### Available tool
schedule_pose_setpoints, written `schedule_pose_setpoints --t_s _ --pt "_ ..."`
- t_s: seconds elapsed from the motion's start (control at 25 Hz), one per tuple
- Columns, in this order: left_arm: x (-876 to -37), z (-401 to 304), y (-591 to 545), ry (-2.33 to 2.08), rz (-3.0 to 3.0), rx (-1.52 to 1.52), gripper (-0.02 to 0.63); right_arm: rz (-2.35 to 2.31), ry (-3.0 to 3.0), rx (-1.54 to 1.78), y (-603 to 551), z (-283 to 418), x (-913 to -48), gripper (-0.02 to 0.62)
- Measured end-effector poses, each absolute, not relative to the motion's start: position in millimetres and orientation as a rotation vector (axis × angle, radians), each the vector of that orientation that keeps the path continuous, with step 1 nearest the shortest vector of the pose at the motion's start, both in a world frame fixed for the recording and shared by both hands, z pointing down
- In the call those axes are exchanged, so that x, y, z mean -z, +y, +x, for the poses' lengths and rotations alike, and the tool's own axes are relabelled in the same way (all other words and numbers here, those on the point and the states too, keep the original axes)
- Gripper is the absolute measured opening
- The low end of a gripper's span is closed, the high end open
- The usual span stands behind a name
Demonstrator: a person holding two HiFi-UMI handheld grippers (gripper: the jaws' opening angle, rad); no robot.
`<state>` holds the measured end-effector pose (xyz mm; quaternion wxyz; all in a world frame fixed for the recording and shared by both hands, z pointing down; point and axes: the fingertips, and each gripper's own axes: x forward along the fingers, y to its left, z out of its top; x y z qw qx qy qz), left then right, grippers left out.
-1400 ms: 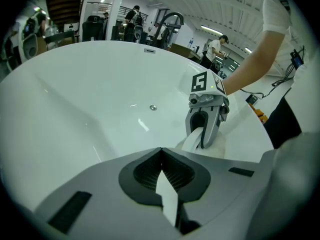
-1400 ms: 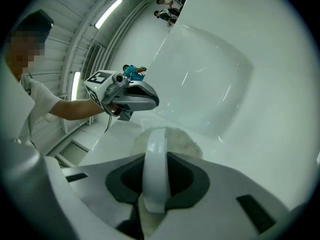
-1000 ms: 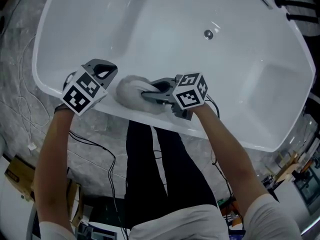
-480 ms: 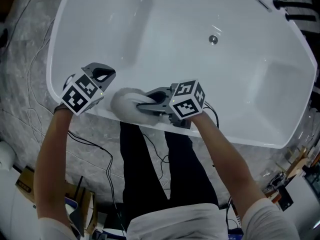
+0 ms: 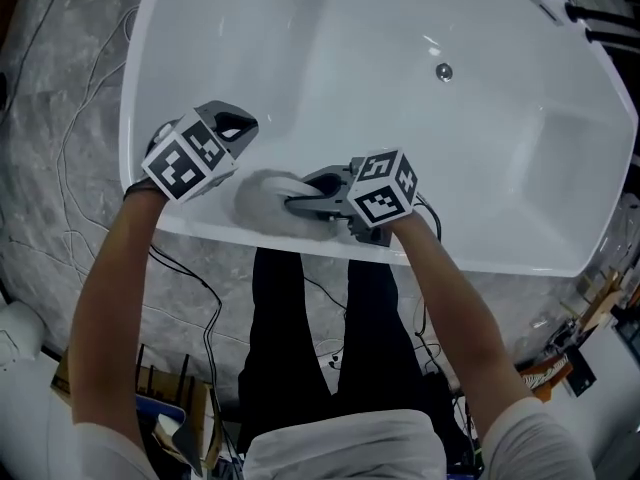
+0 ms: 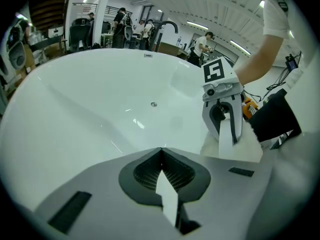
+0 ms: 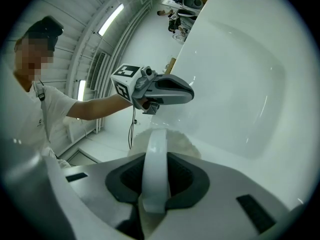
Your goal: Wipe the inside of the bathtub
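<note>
The white bathtub (image 5: 520,158) fills the top of the head view. A white fluffy wiping pad (image 5: 262,200) lies on the tub's near rim. My right gripper (image 5: 292,204) points left and is shut on the pad's white strap (image 7: 154,170), with fluff (image 7: 176,140) showing beyond the jaws. My left gripper (image 5: 243,126) hovers just left of the pad, over the rim, shut and holding nothing. In the left gripper view its jaws (image 6: 161,151) meet, and the right gripper (image 6: 223,115) stands on the pad (image 6: 243,151). The right gripper view shows the left gripper (image 7: 167,90) above the pad.
The drain (image 5: 443,71) sits in the tub floor at the upper right, and dark tap fittings (image 5: 598,13) are at the far corner. Cables (image 5: 75,158) trail over the marbled floor to the left. My legs (image 5: 310,338) stand against the tub's near side. People and equipment (image 6: 125,26) stand beyond the tub.
The head view has shifted, so the tub sits further right in frame. The pad and right gripper have slid slightly left along the near rim. The left gripper stays beside the pad.
</note>
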<state>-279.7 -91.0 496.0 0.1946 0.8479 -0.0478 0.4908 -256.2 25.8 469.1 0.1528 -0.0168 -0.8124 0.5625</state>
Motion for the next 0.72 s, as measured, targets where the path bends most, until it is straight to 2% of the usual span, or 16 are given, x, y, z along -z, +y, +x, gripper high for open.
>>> schedule_pose_setpoints --t_s 0.28,0.6,0.72 --pt "-506 -287 -102 -0.036 2.414 -1.365 0.006 0.049 -2.27 -1.609 20 -268 -503 0.087" --pt "-565 -283 -123 0.043 2.407 -1.343 0.006 0.12 -2.17 -1.639 -5 -258 -587 0.087" --pt "-555 -282 -117 0.039 2.415 -1.331 0.006 0.153 -2.159 -1.625 -2 -260 -586 0.087"
